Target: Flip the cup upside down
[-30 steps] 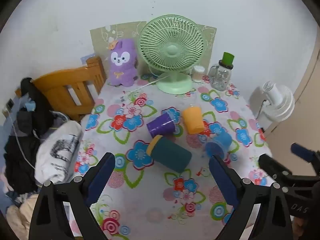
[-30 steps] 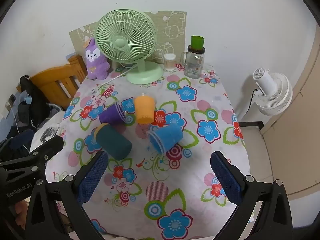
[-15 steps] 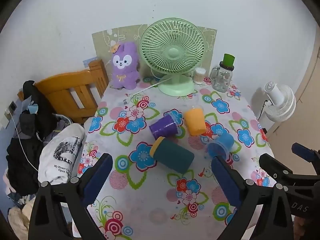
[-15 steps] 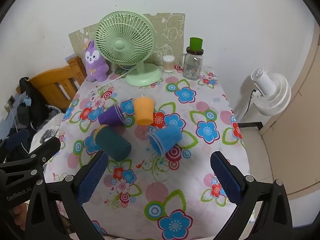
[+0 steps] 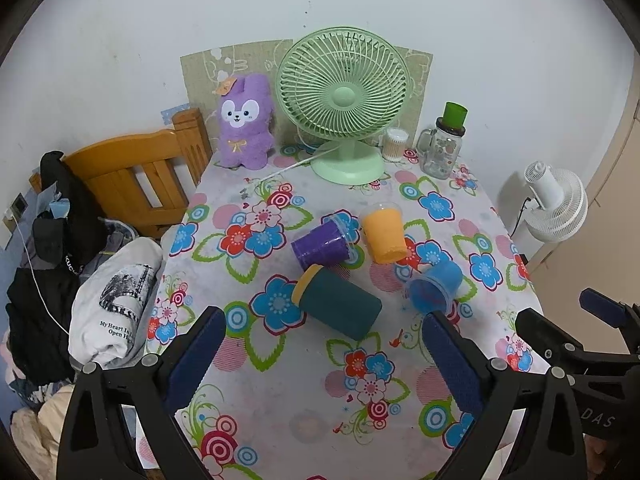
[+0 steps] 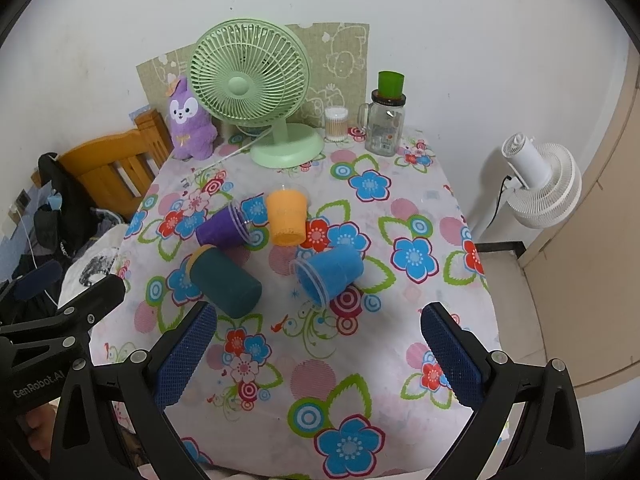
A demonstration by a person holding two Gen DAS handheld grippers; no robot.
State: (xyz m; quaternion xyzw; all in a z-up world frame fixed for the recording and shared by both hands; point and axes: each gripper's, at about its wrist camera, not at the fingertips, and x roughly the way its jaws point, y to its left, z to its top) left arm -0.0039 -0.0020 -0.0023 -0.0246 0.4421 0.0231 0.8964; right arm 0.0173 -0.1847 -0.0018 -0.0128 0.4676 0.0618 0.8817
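Several cups lie on their sides on the flowered tablecloth (image 5: 280,380): a purple cup (image 5: 320,245) (image 6: 224,227), an orange cup (image 5: 384,234) (image 6: 286,216), a blue cup (image 5: 434,288) (image 6: 330,274) and a dark teal cup with a yellow rim (image 5: 338,304) (image 6: 224,282). My left gripper (image 5: 324,356) is open and empty, above the table's near edge, in front of the teal cup. My right gripper (image 6: 320,354) is open and empty, in front of the blue cup. Each gripper shows at the edge of the other's view.
A green desk fan (image 5: 344,100), a purple plush toy (image 5: 244,120), a glass jar with a green lid (image 5: 442,148) and a cotton-swab tub (image 5: 394,142) stand along the back wall. A wooden chair with clothes (image 5: 132,176) is left; a white fan (image 5: 556,200) is right.
Both grippers have drawn back and up a little, so the cups sit slightly lower and farther in view. Nothing on the table has moved.
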